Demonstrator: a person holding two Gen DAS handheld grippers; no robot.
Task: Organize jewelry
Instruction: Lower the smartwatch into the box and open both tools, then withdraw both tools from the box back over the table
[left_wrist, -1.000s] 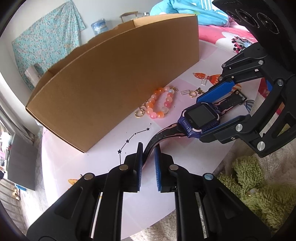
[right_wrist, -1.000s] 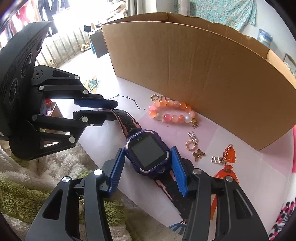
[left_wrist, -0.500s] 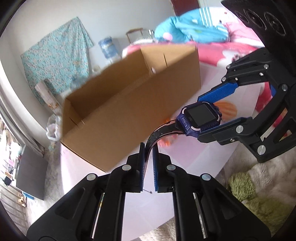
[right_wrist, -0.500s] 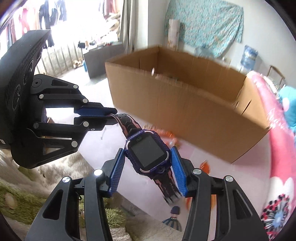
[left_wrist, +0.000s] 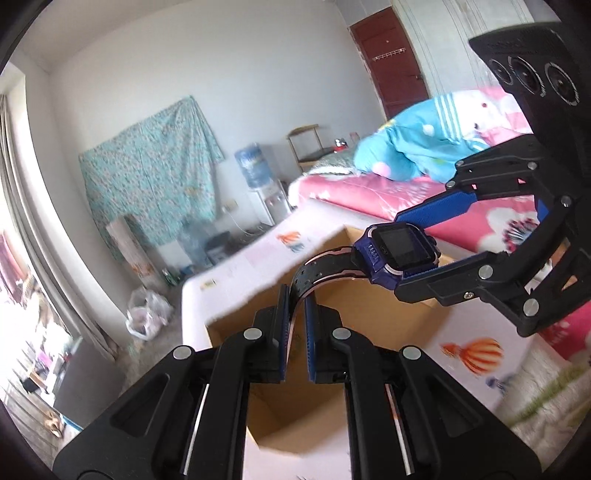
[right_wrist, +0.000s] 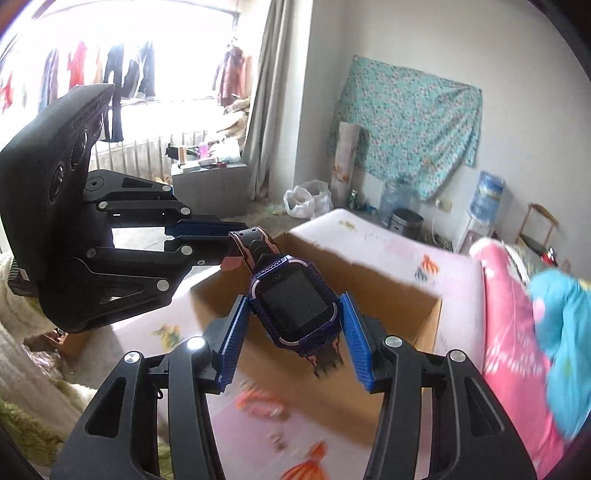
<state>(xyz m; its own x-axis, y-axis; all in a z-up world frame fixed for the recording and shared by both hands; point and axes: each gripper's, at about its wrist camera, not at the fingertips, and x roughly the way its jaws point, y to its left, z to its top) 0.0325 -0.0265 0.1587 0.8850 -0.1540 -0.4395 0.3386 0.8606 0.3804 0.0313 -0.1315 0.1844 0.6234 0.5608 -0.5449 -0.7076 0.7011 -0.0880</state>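
I have the smartwatch held above the open cardboard box: right gripper clamps its blue case, left gripper nips the strap narrowly.

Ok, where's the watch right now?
The watch is in the air over the open cardboard box. The right claw grips its case, and the left claw pinches its strap.

A lived-in bedroom at home: a bed with pink floral bedding, a water dispenser, laundry hanging by the window.
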